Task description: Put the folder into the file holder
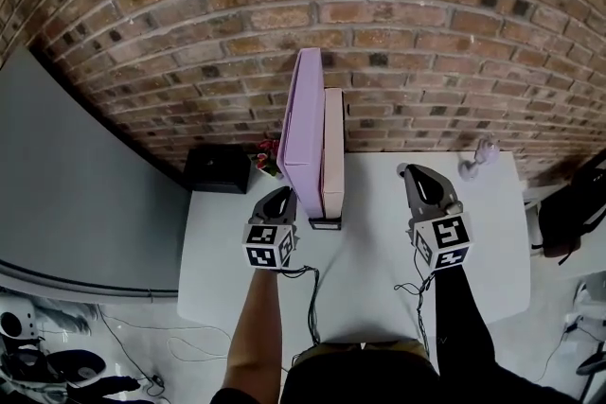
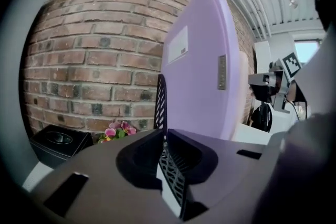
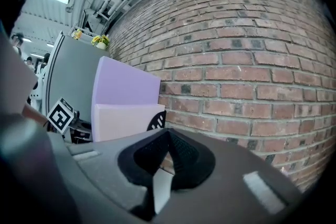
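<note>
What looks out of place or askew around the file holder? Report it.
Nothing is spilled or damaged. The purple folder and the pink folder both stand upright in the file holder. One oddity: the left gripper has its jaws closed on the holder's black mesh wall, not on a folder.

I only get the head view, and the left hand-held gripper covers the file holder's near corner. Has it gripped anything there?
Observer: Yes. In the left gripper view the left hand-held gripper is closed on the black mesh side wall of the file holder.
Operator: Is the right one holding anything?
Observer: No. The right gripper view shows the right hand-held gripper with its jaws together and nothing between them, facing the brick wall.
Operator: Any marking on the purple folder?
Observer: Yes. The purple folder has a white label on the broad face towards the left hand-held gripper.
</note>
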Demonstrator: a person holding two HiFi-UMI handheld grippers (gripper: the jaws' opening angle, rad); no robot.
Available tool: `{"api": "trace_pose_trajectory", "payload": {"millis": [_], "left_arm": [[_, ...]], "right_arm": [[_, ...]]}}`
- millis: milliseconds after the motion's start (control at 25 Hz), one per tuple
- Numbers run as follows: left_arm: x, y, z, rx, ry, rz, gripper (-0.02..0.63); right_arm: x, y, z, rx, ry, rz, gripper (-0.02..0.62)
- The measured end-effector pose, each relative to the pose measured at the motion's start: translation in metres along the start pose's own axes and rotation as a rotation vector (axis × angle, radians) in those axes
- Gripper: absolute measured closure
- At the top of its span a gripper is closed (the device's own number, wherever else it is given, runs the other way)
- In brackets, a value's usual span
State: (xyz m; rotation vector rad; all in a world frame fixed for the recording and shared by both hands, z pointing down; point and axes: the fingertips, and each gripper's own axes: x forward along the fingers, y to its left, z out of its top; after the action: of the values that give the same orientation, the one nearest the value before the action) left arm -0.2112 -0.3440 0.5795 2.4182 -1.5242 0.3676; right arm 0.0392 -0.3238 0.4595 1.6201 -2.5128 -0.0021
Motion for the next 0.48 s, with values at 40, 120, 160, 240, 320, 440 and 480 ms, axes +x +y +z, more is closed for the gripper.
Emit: {"api": "trace_pose_trajectory", "payload": {"millis": [40, 120, 160, 240, 320, 440, 480], "left_arm": [[0.006, 0.000, 0.001, -0.005, 0.001, -0.015, 0.568], [0.018, -0.002, 0.003, -0.007, 0.007, -0.047, 0.568], [0.024, -0.003, 0.003, -0.005, 0.012, -0.064, 0.568], [0.034, -0.009, 0.004, 0.005, 0.019, -0.104, 0.568], [0.041, -0.015, 0.007, 0.014, 0.020, -0.132, 0.585], [0.049, -0.024, 0.008, 0.002, 0.023, -0.162, 0.597], [0.051, -0.028, 0.007, 0.000, 0.030, -0.177, 0.597]], "right_arm": [[0.001, 0.002, -0.001, -0.001, 0.005, -0.006, 0.595], [0.001, 0.004, -0.004, -0.003, 0.017, -0.019, 0.595], [0.001, 0.005, -0.006, -0.004, 0.022, -0.027, 0.595], [0.001, 0.006, -0.009, -0.003, 0.032, -0.043, 0.595], [0.001, 0.006, -0.012, -0.002, 0.041, -0.056, 0.595], [0.000, 0.006, -0.017, -0.001, 0.055, -0.071, 0.595], [-0.001, 0.005, -0.018, 0.000, 0.059, -0.075, 0.595]]}}
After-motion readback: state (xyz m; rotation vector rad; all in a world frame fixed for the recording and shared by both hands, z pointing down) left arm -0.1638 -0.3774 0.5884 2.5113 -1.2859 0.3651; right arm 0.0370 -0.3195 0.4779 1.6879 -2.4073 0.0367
